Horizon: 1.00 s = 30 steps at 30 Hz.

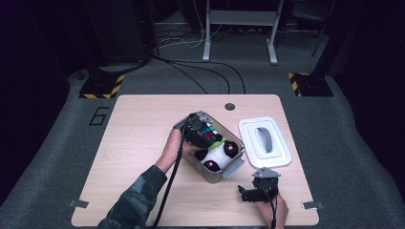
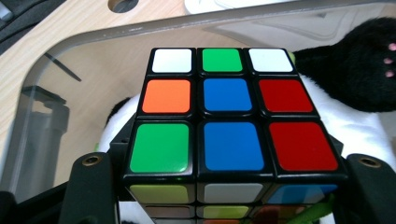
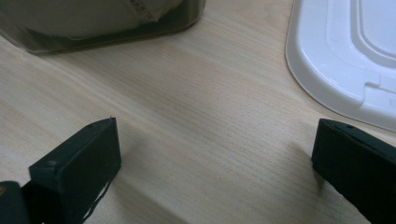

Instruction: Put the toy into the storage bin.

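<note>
The puzzle cube (image 2: pixel 229 121) is pinched between the jaws of the left tool (image 1: pixel 199 130), one black jaw pressed to each side of it, as is seen in the left gripper view. The cube is held over the clear storage box (image 1: pixel 233 167), just above the plush panda (image 1: pixel 217 156) that already lies inside; whether the cube rests on the plush or hangs just clear of it cannot be told.

The packing is judged to be well along: the panda is in the box, and the cube is at the box but is not yet released. The white lid (image 1: pixel 265 141) lies apart on the bench (image 1: pixel 138 157), to the right of the box, so closing is presumably still to be done (if the box is meant to be shut at all).

The right tool (image 1: pixel 255 190) is held low over bare bench near the person's edge, with its jaws spread wide and nothing between them. In the right gripper view the lid's rim and the box's near wall are seen just ahead of it.
</note>
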{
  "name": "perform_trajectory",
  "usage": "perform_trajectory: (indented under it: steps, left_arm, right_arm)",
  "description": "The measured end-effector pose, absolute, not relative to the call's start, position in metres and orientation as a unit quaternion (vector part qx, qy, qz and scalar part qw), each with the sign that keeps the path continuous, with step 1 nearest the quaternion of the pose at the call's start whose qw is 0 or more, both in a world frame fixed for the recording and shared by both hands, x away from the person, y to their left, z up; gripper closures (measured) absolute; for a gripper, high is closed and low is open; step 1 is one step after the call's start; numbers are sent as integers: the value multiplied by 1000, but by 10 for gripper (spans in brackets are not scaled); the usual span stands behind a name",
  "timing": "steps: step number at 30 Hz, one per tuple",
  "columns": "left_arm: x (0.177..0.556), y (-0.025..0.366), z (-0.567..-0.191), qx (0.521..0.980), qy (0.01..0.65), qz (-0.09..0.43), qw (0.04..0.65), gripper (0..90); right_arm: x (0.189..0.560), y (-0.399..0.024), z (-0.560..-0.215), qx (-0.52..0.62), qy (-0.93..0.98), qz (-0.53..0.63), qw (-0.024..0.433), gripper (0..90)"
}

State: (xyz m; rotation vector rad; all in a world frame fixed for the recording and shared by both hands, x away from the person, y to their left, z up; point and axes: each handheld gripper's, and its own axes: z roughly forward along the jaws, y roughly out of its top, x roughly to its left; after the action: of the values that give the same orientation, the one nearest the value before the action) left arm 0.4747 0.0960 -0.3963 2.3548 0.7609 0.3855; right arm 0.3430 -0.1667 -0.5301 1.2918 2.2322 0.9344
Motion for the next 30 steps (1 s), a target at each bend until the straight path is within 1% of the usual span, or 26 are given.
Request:
perform_trajectory:
  steps: [2,3,6,8,10,13,23,30]
  left_arm:
    - [473,98,-394,892,289,139,317,327]
    - [472,99,-393,891,289,138,321,307]
    - [468,102,-387,888,284,146,330,281]
    - [466,102,-384,887,278,151,335,295]
    - [466,100,-384,889,272,163,329,323]
    - [465,97,-387,893,266,172,319,339]
    - [473,94,-399,899,276,148,307,345]
    - [478,95,-404,897,285,130,311,346]
  right_arm:
    - [343,-167,-530,461,798,334,198,7]
    - [343,-167,-530,461,798,334,198,7]
    - [343,-167,-530,461,798,334,198,7]
    - [343,-167,-530,461,798,334,198,7]
    - [343,-167,-530,461,798,334,198,7]
    - [343,-167,-530,461,798,334,198,7]
    - [343,-167,-530,461,798,334,198,7]
    - [343,-167,-530,461,798,334,198,7]
